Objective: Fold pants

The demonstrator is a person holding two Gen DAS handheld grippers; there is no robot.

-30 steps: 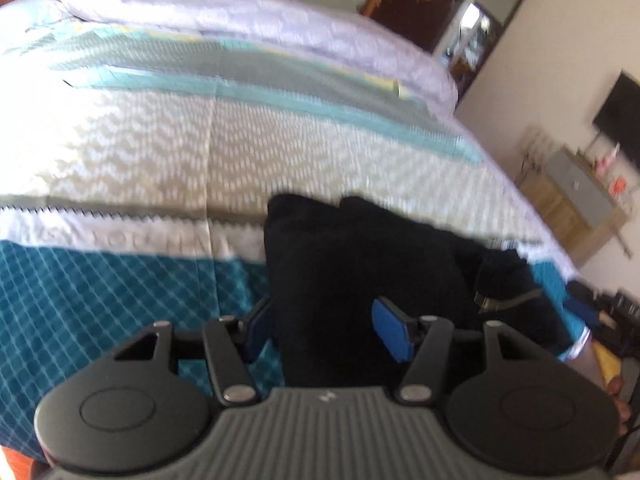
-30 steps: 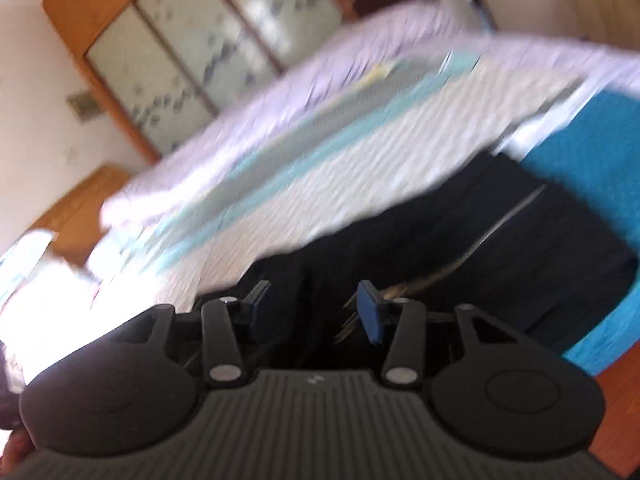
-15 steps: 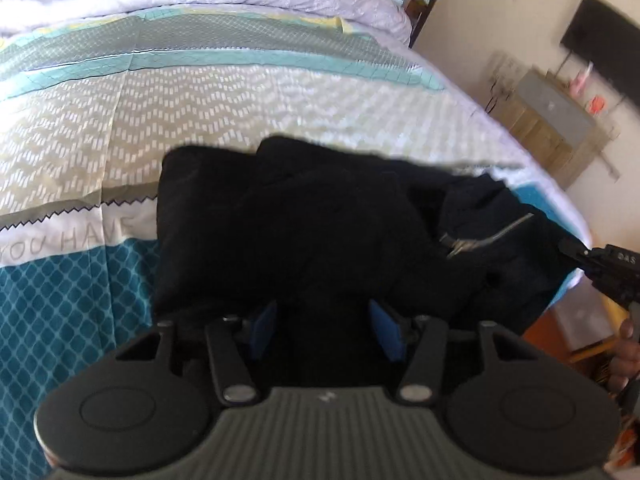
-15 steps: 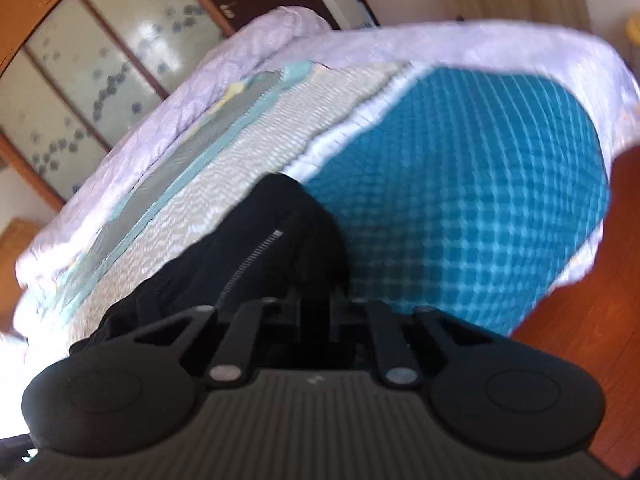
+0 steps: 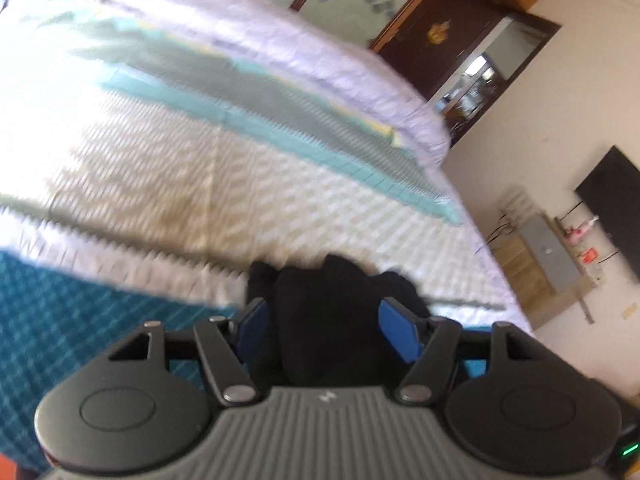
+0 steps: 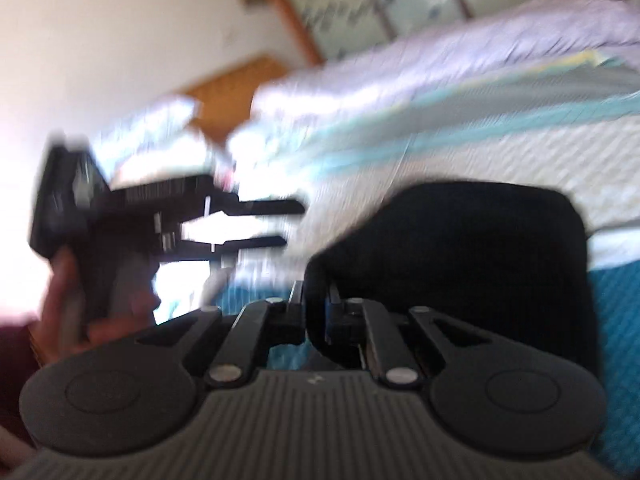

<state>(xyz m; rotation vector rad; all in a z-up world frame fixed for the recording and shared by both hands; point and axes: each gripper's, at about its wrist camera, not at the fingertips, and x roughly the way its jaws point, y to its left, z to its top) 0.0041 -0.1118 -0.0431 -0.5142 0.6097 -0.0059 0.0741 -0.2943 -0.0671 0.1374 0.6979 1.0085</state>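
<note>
The black pants point(image 5: 336, 312) lie folded in a dark bundle on the bed near its front edge. My left gripper point(image 5: 328, 326) is open, its blue pads either side of the bundle, not closed on it. In the right wrist view the pants point(image 6: 460, 248) show as a compact black mass. My right gripper point(image 6: 316, 308) is shut on a fold of the pants at their left edge. The left gripper point(image 6: 280, 224) also shows there, at the left, held in a hand, jaws apart and empty. Both views are blurred by motion.
The bed point(image 5: 160, 168) has a striped cover of white, grey, pale teal and a deep teal band point(image 5: 60, 320) at the front. A wooden cabinet point(image 5: 532, 256) and dark TV point(image 5: 612, 200) stand right of the bed. A wardrobe with frosted panels point(image 6: 380, 4) is behind.
The pants went from spread out to a smaller bundle. My right gripper closed on the cloth and swung left with it. My left gripper stayed open and lifted back.
</note>
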